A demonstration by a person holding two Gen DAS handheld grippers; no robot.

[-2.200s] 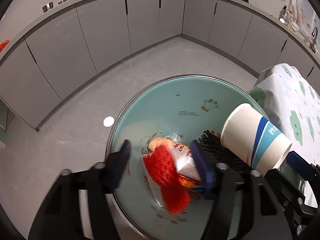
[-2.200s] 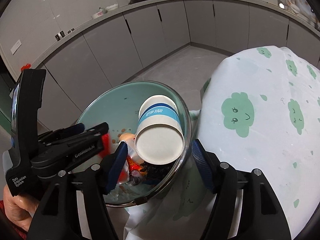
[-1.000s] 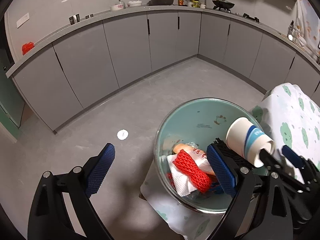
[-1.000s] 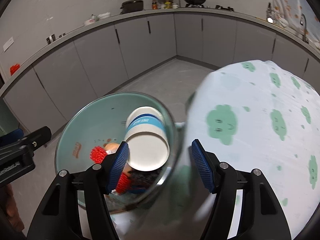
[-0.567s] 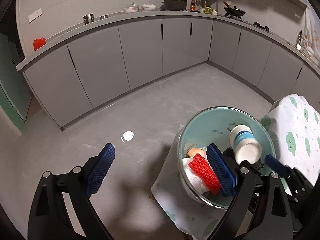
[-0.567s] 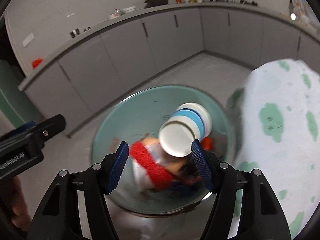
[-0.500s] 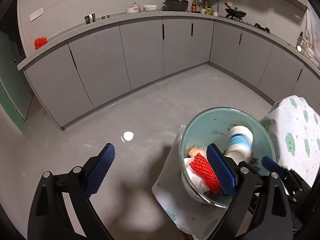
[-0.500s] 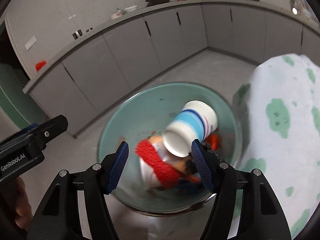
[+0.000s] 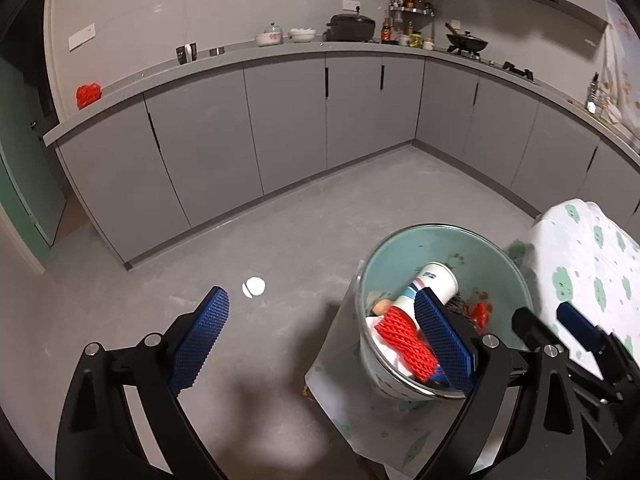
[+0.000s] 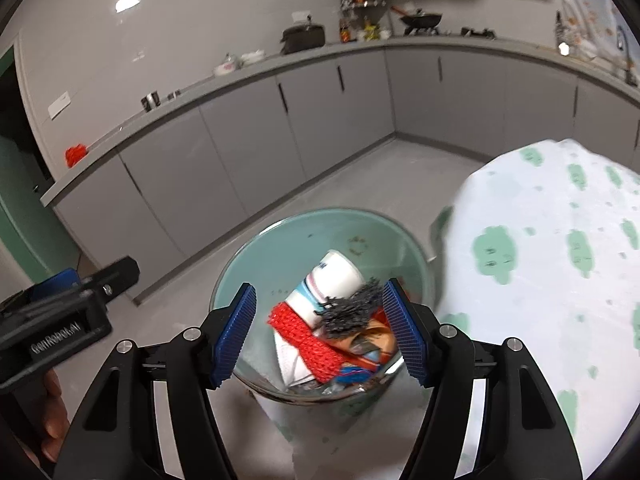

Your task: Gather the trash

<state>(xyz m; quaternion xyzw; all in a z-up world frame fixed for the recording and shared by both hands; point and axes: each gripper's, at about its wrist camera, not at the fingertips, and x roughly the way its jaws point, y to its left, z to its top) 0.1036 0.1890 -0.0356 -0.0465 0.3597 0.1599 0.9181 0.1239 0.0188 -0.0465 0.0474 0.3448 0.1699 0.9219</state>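
Two grippers, both wide open

The left black gripper with blue pads [image 9: 320,336] holds nothing; the right black gripper with blue pads [image 10: 326,330] holds nothing too.

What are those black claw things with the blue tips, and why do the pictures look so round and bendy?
Those are two grabbing tools, one in each of a person's hands. Each carries a wide-angle camera looking along its jaws, which bends the picture. One picture comes from the left gripper, the other from the right gripper. Both have their jaws open and hold nothing. Below them a round pale green basin with a metal rim sits beside a white tablecloth with green cloud shapes. In the basin lies trash: a white paper cup with blue stripes on its side, a red foam net sleeve, a dark grey net sleeve, white paper and wrappers.
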